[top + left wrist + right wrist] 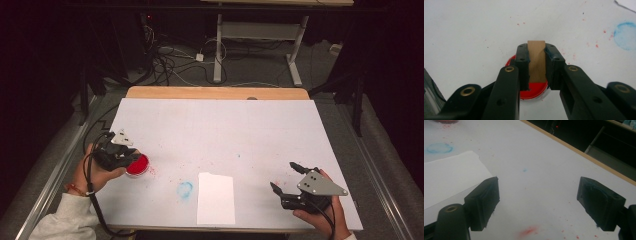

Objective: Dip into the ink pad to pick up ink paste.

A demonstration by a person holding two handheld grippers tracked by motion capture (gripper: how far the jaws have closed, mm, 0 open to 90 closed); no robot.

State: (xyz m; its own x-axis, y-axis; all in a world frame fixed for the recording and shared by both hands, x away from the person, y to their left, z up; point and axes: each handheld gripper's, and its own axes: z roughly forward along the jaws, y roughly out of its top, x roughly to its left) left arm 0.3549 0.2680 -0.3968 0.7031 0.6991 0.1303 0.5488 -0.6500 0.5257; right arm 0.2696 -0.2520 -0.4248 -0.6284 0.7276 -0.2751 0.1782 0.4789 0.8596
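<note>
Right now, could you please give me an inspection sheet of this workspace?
Surface: white table cover, speckled red, with a blue ring stain.
Job's things: wooden stamp above the red ink pad; white paper sheet lying flat.
Clutter: nothing seen.
Grippers: left tongs shut on the wooden stamp; right tongs open, holding nothing.
Cables: black cable trailing from the left tongs.
Surroundings: tangled floor wires, white desk frame.

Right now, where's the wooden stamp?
Clamped in the left gripper, the wooden stamp sits over the red ink pad at the table's left, in the high view.
</note>
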